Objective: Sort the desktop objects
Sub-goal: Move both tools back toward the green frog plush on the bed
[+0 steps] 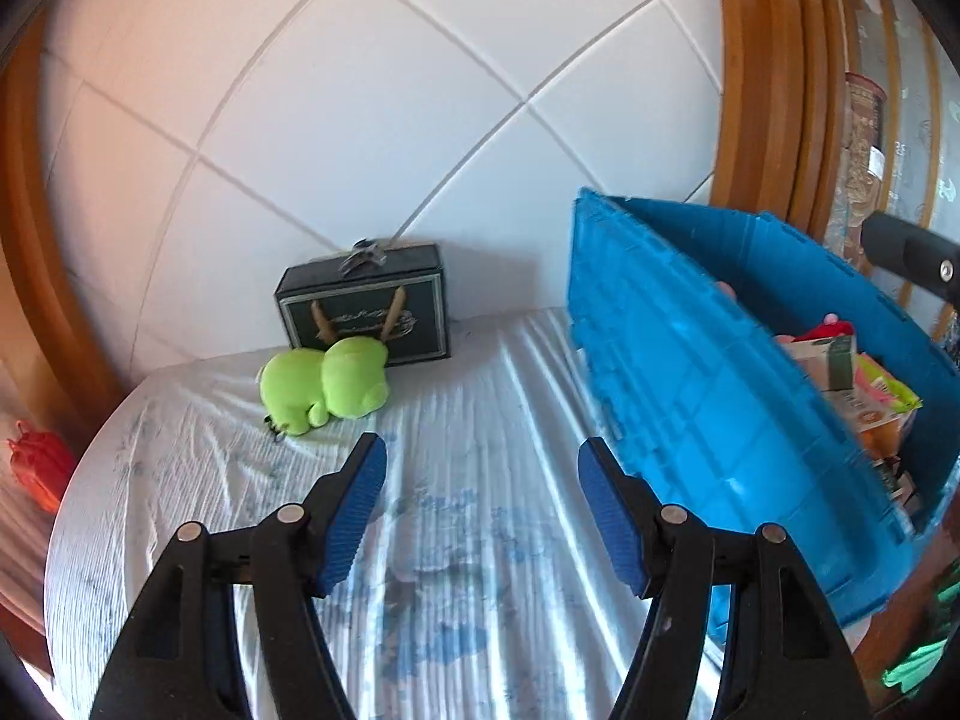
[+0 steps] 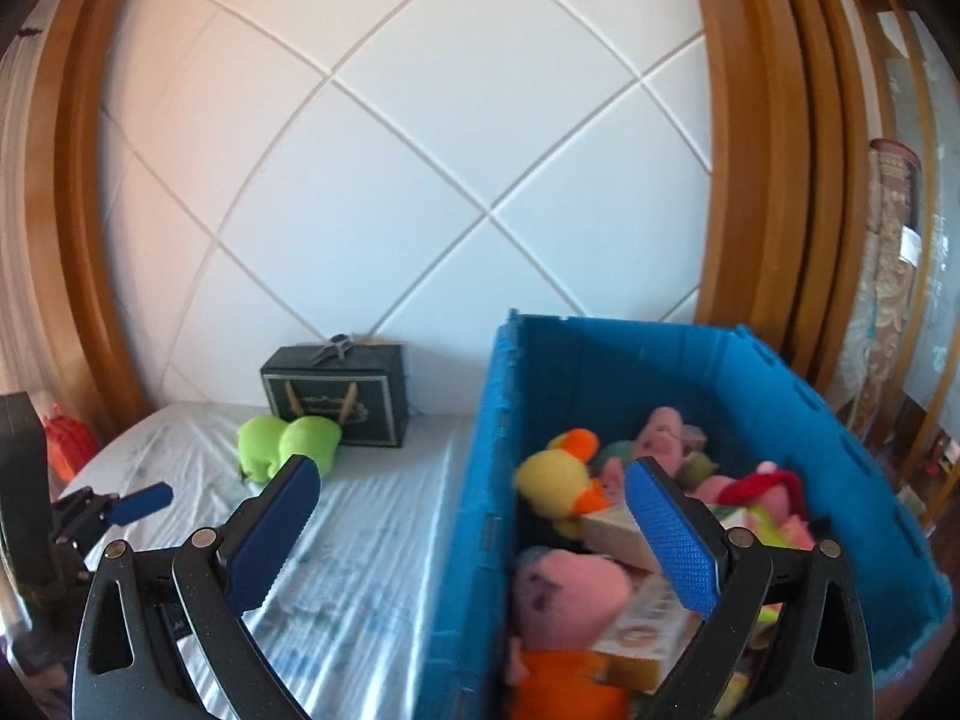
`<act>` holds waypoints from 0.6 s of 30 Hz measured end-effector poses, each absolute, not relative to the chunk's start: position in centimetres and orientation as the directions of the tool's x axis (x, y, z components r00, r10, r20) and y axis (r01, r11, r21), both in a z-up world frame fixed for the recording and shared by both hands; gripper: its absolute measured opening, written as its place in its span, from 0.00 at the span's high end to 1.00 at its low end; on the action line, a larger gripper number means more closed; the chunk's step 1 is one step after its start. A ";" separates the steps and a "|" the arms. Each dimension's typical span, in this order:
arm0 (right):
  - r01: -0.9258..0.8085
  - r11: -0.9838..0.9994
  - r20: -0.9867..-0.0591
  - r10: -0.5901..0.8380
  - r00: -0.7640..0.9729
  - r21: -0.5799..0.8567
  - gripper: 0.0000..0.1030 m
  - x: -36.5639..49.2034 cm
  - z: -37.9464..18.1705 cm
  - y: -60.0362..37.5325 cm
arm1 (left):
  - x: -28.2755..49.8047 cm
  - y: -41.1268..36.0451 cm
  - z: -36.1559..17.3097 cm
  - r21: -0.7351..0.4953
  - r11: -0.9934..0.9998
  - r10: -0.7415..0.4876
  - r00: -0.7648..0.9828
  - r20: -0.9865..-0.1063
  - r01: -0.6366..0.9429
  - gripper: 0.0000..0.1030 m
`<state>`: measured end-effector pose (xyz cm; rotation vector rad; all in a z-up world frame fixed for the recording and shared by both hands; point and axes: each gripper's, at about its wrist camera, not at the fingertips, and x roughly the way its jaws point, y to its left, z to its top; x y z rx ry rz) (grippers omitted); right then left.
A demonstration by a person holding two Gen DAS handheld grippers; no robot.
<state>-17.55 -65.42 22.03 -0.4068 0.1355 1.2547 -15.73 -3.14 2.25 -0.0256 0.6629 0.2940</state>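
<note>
A lime-green plush toy [image 1: 324, 387] lies on the cloth-covered table [image 1: 468, 540], against a dark gift box [image 1: 366, 306] by the wall. My left gripper [image 1: 483, 444] hovers over the cloth in front of the plush, open, with nothing between its blue pads [image 1: 360, 498]. The blue plastic bin [image 1: 690, 390] stands to its right. In the right wrist view, my right gripper [image 2: 473, 465] is open wide and empty, straddling the bin's left wall [image 2: 600, 372]. Inside the bin lie a yellow duck plush [image 2: 558, 480], a pink pig plush [image 2: 570, 588], other soft toys and small cartons. The green plush [image 2: 282, 441] shows left of the bin.
A red bag [image 1: 36, 468] hangs past the table's left edge. A white panelled wall with wooden frames stands behind. The left gripper's finger [image 2: 141, 498] shows at the right wrist view's left edge. Bare cloth lies between the plush and the bin.
</note>
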 end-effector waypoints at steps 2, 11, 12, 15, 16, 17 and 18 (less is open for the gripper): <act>-0.955 0.203 -0.350 0.897 0.270 -0.215 0.00 -20.2 20.9 -62.4 | -16.5 1.1 1.0 0.072 0.946 0.286 0.711 -0.643 -0.316 0.36; -0.988 0.080 -0.592 0.793 0.145 -0.135 0.00 -26.1 12.9 -45.9 | -15.2 17.8 -3.7 0.063 0.891 0.346 0.583 -0.735 -0.449 0.36; -0.987 0.086 -0.617 0.772 0.154 -0.138 0.00 -26.0 11.6 -44.1 | -14.6 19.4 -4.4 0.056 0.887 0.345 0.577 -0.741 -0.458 0.36; -0.985 0.101 -0.680 0.713 0.172 -0.143 0.00 -25.2 7.8 -39.3 | -12.1 23.2 -6.7 0.052 0.879 0.341 0.548 -0.763 -0.474 0.36; -0.984 0.106 -0.697 0.695 0.178 -0.146 0.00 -24.8 6.7 -37.8 | -11.1 24.3 -7.6 0.047 0.881 0.332 0.546 -0.769 -0.470 0.36; -0.983 0.108 -0.712 0.678 0.183 -0.151 0.00 -24.4 5.5 -36.3 | -10.1 25.3 -8.6 0.042 0.882 0.325 0.540 -0.777 -0.470 0.36; -0.983 0.105 -0.727 0.661 0.184 -0.153 0.00 -24.0 4.4 -34.8 | -9.0 26.1 -9.7 0.034 0.882 0.314 0.534 -0.785 -0.470 0.36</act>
